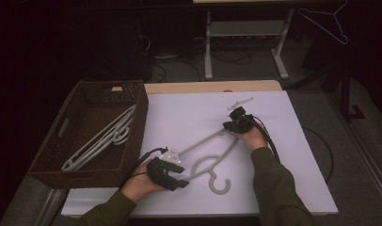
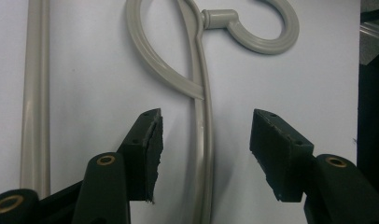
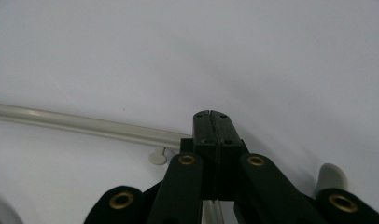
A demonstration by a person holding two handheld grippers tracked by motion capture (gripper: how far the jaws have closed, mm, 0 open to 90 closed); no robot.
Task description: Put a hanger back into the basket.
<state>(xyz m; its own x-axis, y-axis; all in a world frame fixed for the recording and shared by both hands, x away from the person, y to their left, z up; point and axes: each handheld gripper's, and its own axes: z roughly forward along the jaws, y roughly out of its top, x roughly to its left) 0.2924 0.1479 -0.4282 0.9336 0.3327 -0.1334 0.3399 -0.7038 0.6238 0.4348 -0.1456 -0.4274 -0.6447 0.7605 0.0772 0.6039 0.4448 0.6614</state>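
1 hanger [image 1: 212, 155] out, approx. 2 in basket [image 1: 132, 87]

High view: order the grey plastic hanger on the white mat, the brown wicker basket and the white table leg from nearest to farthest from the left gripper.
From the left gripper:
1. Grey plastic hanger, at its jaws.
2. Brown wicker basket, to its left.
3. White table leg, far behind the table.
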